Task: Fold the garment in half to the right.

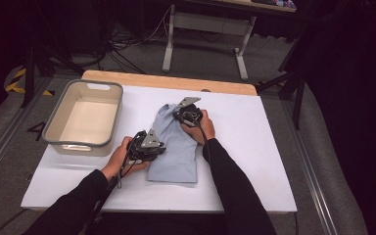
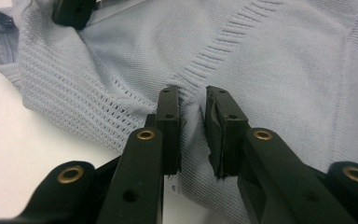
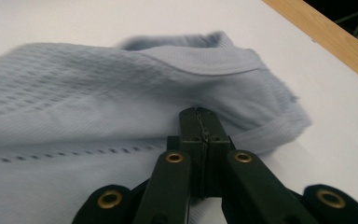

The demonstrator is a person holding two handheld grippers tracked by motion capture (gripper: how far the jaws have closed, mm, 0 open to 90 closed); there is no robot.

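Note:
A light blue knit garment (image 1: 176, 152) lies folded lengthwise in the middle of the white table (image 1: 254, 161). My left gripper (image 1: 162, 148) is at its left edge; in the left gripper view the jaws (image 2: 193, 107) pinch a raised fold of the garment (image 2: 270, 60) beside a ribbed seam. My right gripper (image 1: 178, 111) is at the garment's far end. Its jaws (image 3: 199, 116) are pressed together on a thin layer of the garment (image 3: 74, 93), which bulges up around the tips. The right gripper's black tip (image 2: 72, 11) also shows in the left gripper view.
A grey-rimmed beige bin (image 1: 58, 115) stands empty at the table's left side. A wooden strip (image 1: 166, 81) runs along the far table edge (image 3: 326, 37). Beyond it are table legs and cables on the floor.

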